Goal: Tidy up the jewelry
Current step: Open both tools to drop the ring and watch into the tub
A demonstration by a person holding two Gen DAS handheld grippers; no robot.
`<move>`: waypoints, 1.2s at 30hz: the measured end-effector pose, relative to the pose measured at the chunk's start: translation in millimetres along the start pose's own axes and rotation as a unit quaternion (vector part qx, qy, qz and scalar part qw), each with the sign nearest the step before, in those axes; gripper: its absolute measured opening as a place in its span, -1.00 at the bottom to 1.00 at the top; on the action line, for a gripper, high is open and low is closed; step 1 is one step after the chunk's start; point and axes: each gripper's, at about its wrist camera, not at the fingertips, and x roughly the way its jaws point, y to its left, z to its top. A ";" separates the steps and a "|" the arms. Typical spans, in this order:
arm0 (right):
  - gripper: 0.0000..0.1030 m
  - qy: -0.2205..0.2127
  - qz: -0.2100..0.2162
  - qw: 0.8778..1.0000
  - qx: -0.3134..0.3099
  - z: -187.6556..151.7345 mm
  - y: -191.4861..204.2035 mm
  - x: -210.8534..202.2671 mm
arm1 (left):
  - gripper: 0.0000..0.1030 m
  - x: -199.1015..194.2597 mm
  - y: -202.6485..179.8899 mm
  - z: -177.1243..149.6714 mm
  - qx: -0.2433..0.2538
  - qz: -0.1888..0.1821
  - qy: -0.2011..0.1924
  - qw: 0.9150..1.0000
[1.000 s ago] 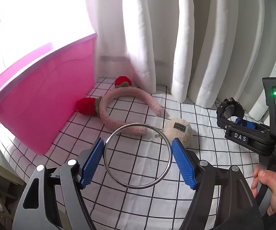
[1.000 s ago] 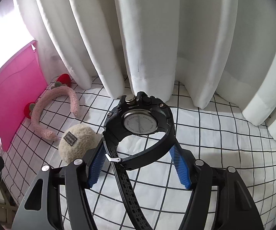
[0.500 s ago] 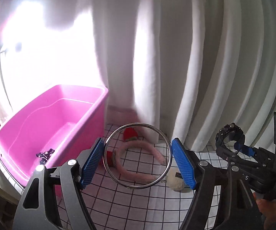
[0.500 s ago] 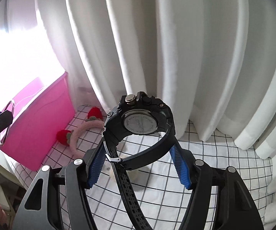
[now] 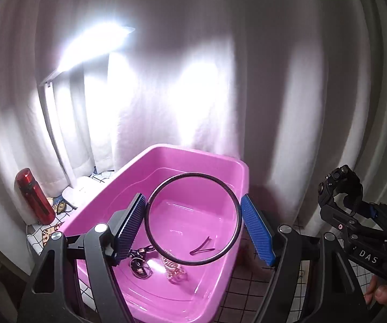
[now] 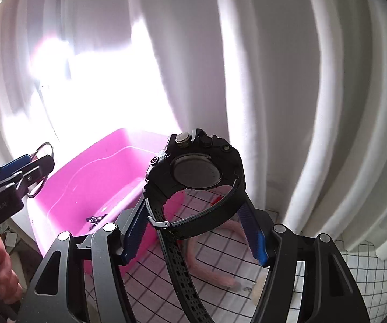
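Both held pieces now hang above pink tub point(image 5: 243, 167) holding hairpin point(image 5: 203, 246).

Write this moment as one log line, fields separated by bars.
left gripper: shut on bangle | right gripper: shut on watch | pink bin: holds small pieces | bangle over bin

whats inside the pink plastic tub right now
Inside the pink plastic tub: a dark bent hairpin, a dark clip-like piece and a pale beaded piece. The left gripper and its metal bangle hide part of the floor.

"DAS" on right tongs point(image 5: 352, 210), "GenRobot.AI" on left tongs point(image 6: 26, 172)
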 end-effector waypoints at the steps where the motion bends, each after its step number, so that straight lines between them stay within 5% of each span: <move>1: 0.21 0.000 0.006 1.000 -0.005 3.9 9.1 4.5 | 0.37 1.5 8.1 1.6 -0.001 0.007 0.001 1.000; 16: 0.21 0.052 0.060 0.995 -0.061 22.6 100.6 84.8 | 0.37 47.1 92.3 -0.2 -0.039 0.050 0.038 0.997; 36: 0.21 0.128 0.040 0.989 -0.068 27.4 124.8 148.8 | 0.38 100.6 115.1 -21.0 -0.053 0.063 0.127 0.988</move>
